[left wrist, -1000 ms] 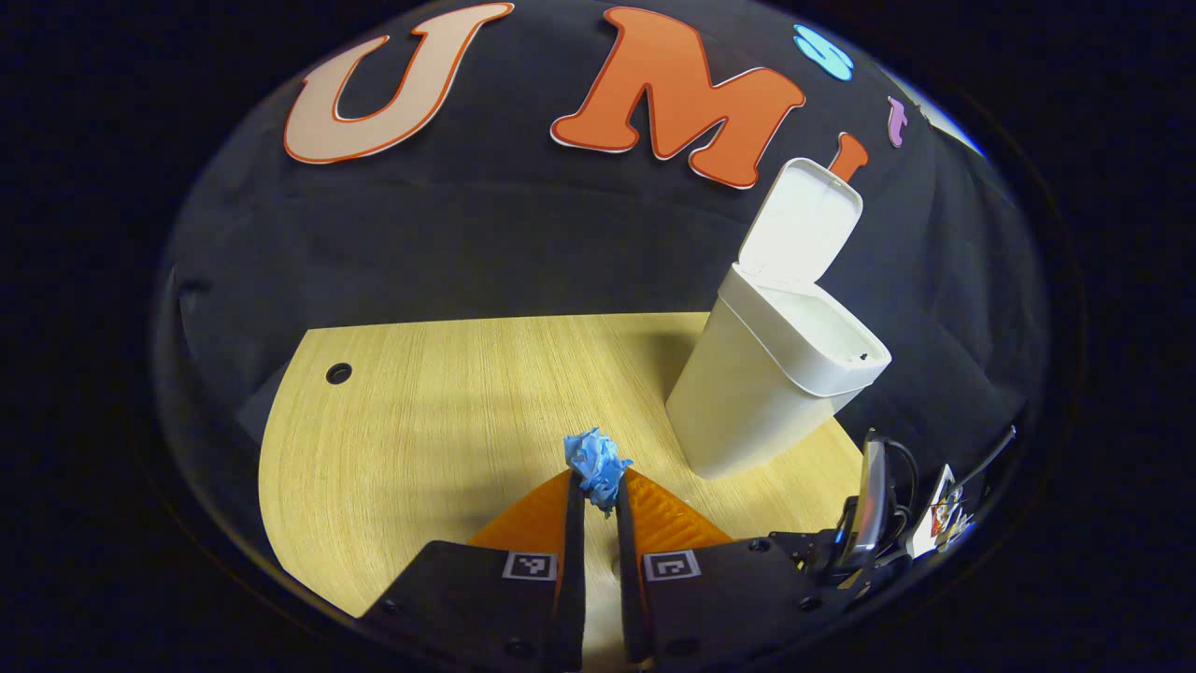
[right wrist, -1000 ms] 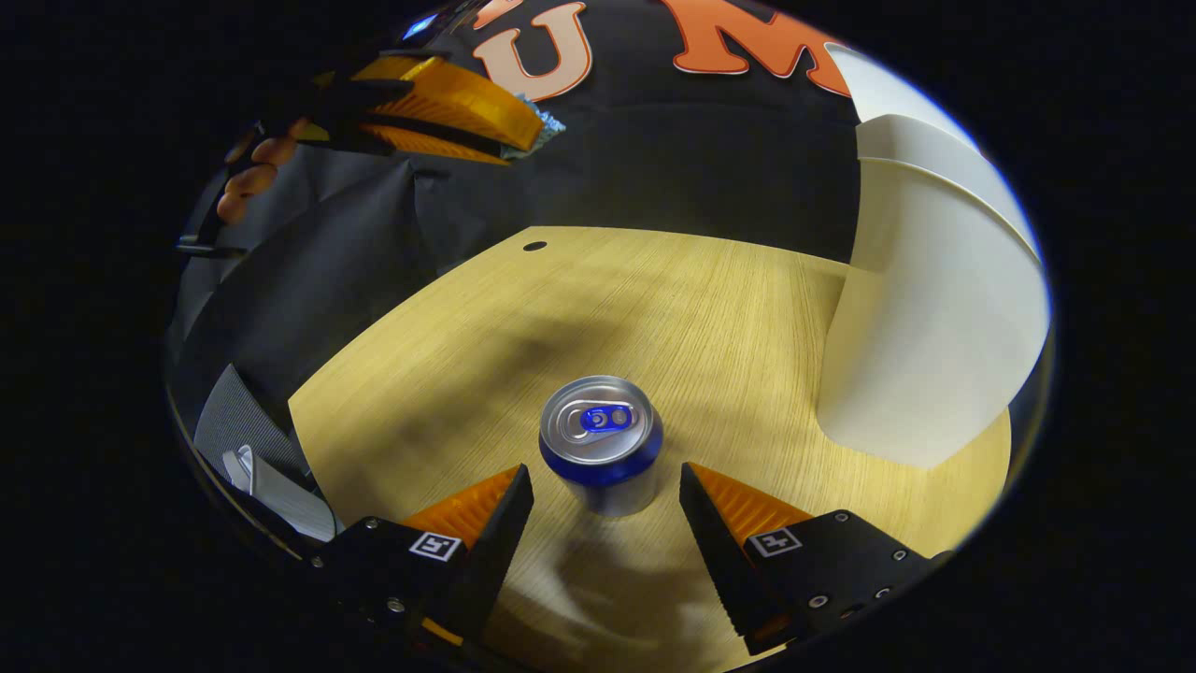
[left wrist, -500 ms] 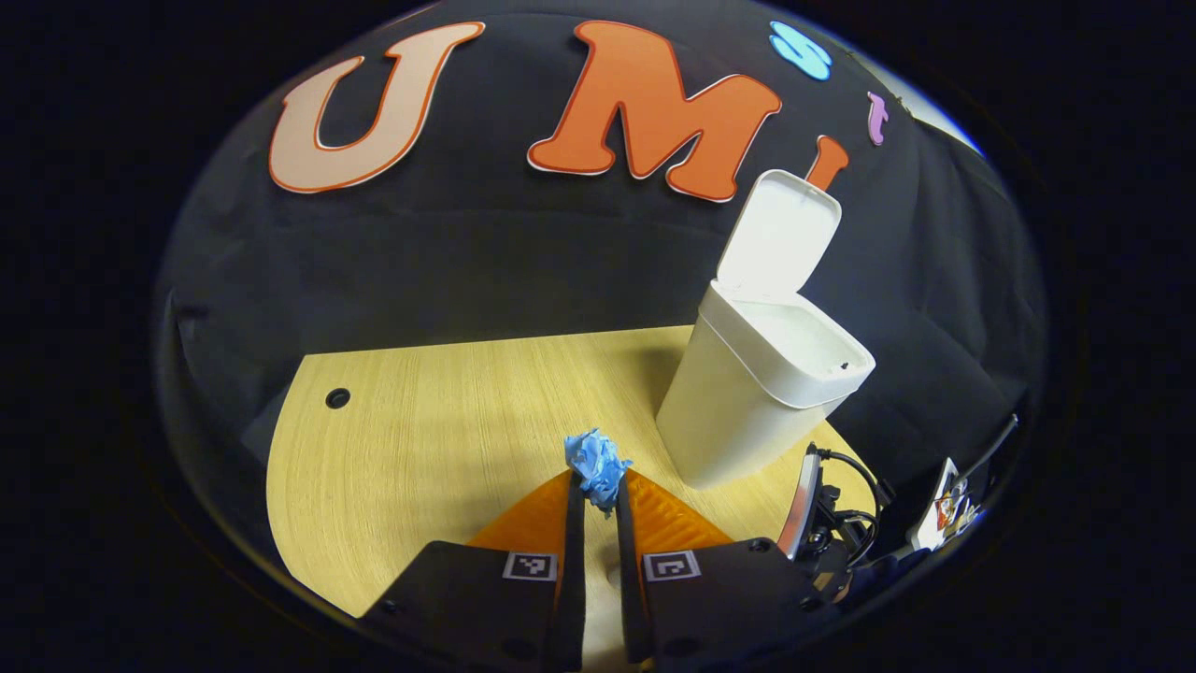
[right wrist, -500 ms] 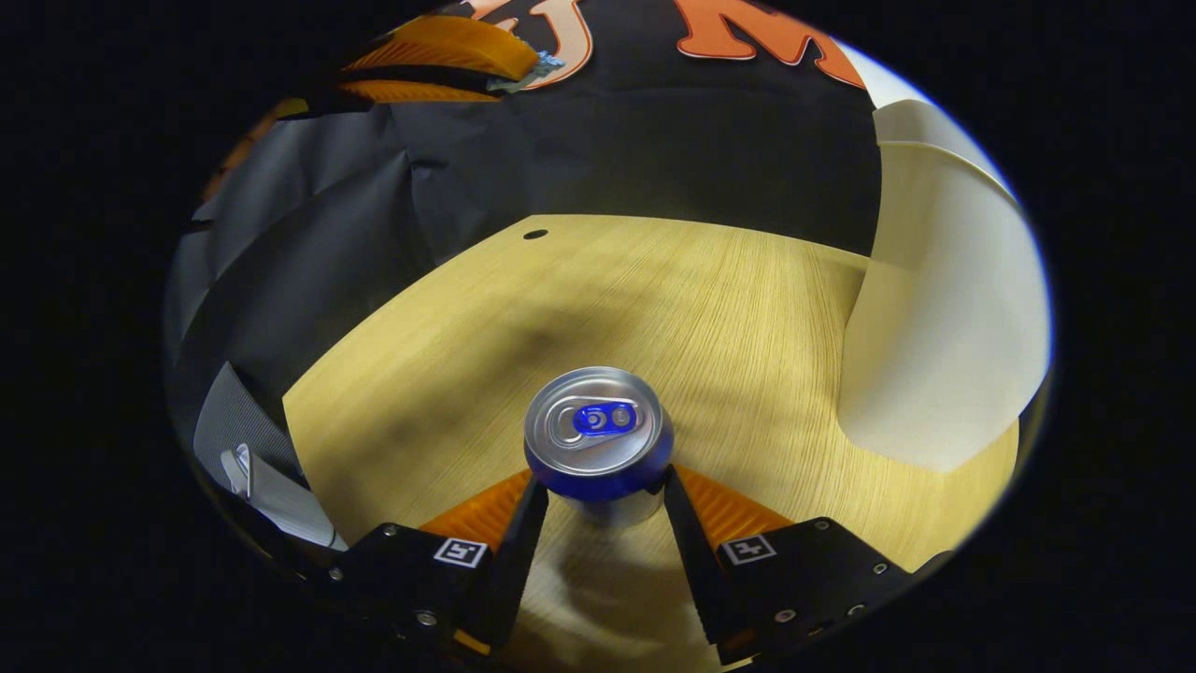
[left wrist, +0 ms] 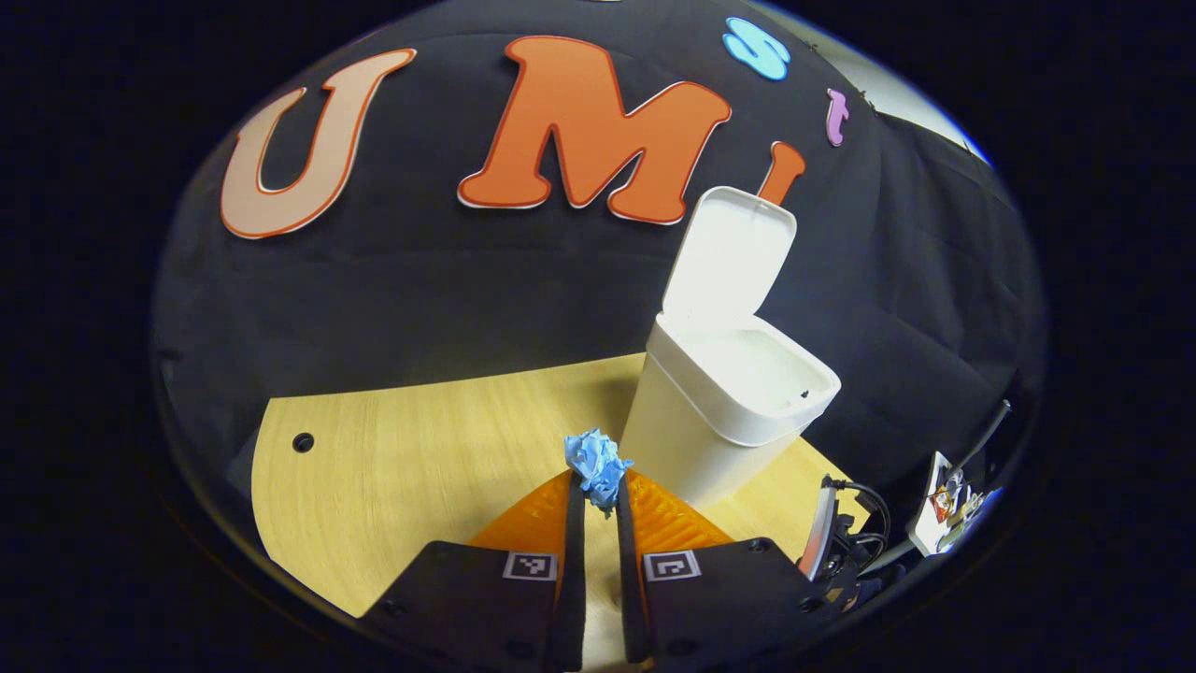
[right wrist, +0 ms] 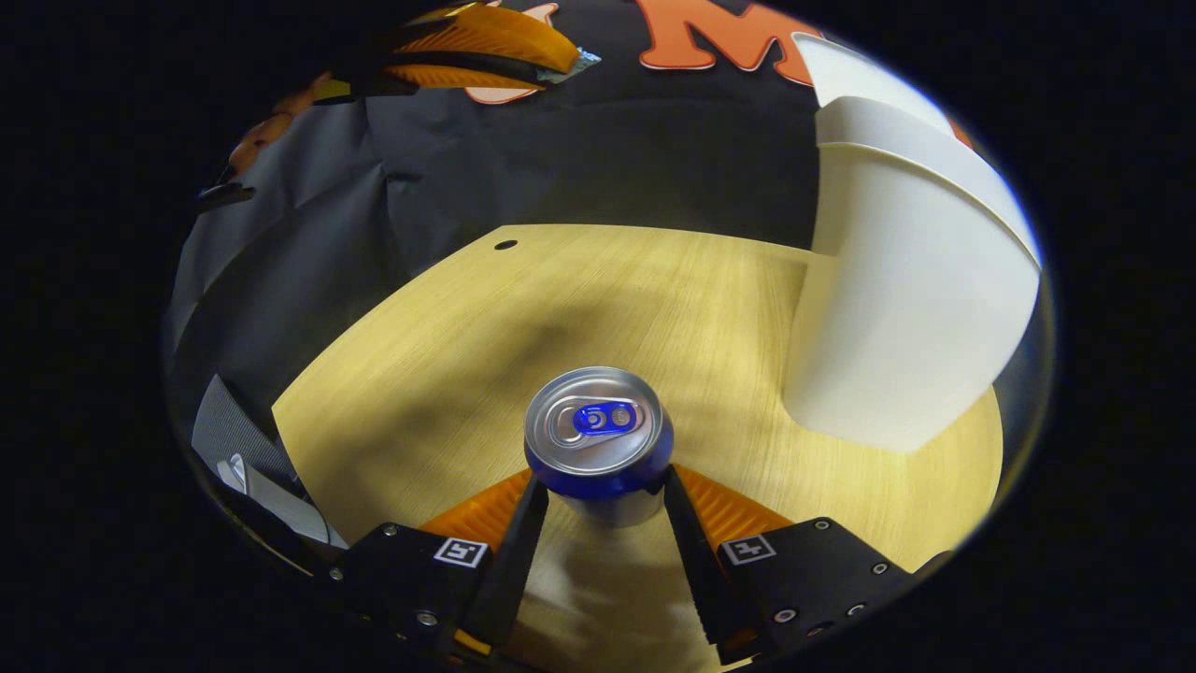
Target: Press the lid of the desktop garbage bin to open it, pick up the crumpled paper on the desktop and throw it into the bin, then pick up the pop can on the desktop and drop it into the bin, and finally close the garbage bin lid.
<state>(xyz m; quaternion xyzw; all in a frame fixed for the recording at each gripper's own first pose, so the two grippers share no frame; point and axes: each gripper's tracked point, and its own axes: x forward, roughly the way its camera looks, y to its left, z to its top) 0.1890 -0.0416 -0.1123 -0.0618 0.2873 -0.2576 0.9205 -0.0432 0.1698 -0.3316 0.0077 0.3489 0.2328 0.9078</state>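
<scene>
- Since a second ago the right hand-held gripper [right wrist: 598, 500] has gone from standing apart on either side of the pop can [right wrist: 599, 439] to being clamped on it, one finger pressed to each side of the blue-and-silver body.
- Pop can: upright, tab end up, over the near part of the counter [right wrist: 467, 355]; whether its base touches the wood I cannot tell.
- Crumpled paper [left wrist: 596, 464]: a blue wad pinched between the tips of the left hand-held gripper [left wrist: 595, 495], whose fingers are nearly together on it, held above the counter's near edge.
- Garbage bin [left wrist: 715, 411]: white, standing towards the counter's far right corner, just beyond and right of the paper, its lid [left wrist: 729, 252] tipped up and back so the mouth is uncovered.
- From the right gripper view the bin's wall stands close on the right of the can, and the left hand-held gripper is high at the upper left, above the counter.
- A small dark hole [right wrist: 505, 245] sits near the counter's far left edge.
</scene>
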